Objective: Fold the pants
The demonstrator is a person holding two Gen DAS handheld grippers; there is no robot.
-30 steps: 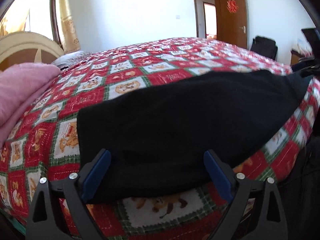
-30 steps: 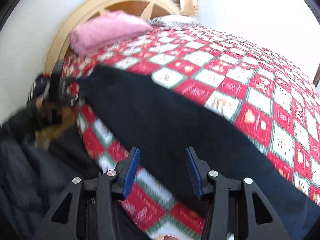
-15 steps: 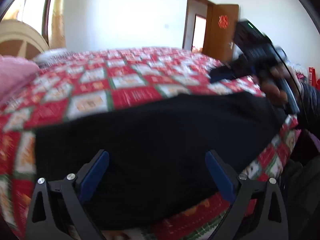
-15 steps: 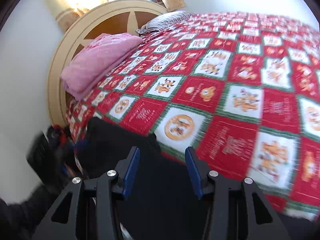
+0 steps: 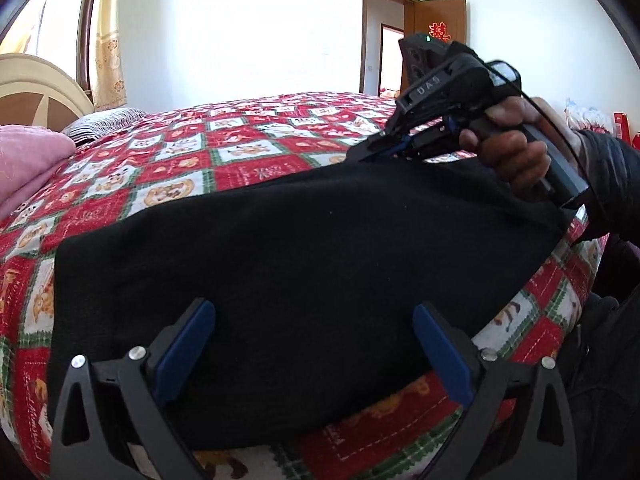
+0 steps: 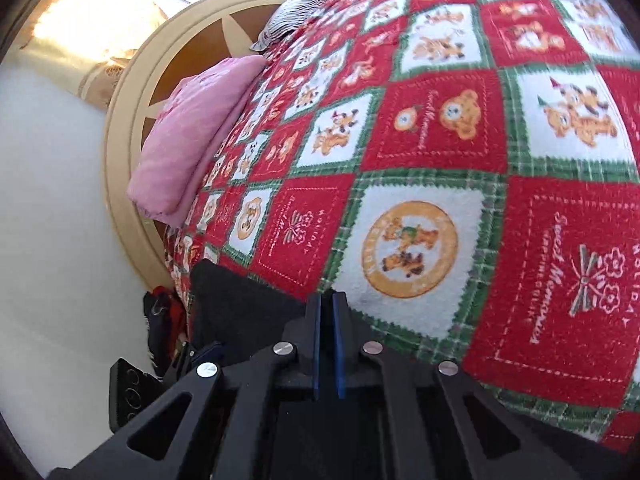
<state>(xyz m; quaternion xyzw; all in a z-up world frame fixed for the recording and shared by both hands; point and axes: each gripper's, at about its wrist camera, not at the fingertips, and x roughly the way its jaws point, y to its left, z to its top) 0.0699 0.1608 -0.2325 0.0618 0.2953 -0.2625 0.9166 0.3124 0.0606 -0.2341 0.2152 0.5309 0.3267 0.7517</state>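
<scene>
Black pants (image 5: 304,252) lie flat across the near edge of a bed with a red, white and green quilt (image 5: 224,148). My left gripper (image 5: 312,320) is open, its blue fingers spread low over the near edge of the pants. My right gripper (image 5: 380,152) shows in the left wrist view at the pants' far right edge, held in a hand. In the right wrist view the right gripper (image 6: 328,304) is shut on the edge of the black pants (image 6: 236,304), with the quilt (image 6: 432,128) beyond.
A folded pink blanket (image 6: 192,132) lies at the head of the bed by a rounded cream headboard (image 6: 132,120). A striped pillow (image 6: 304,8) lies behind it. A brown door (image 5: 440,28) stands open in the far wall.
My right gripper has closed from open onto the far edge of the pants and dropped closer to the quilt. My left gripper stays open over the near edge.
</scene>
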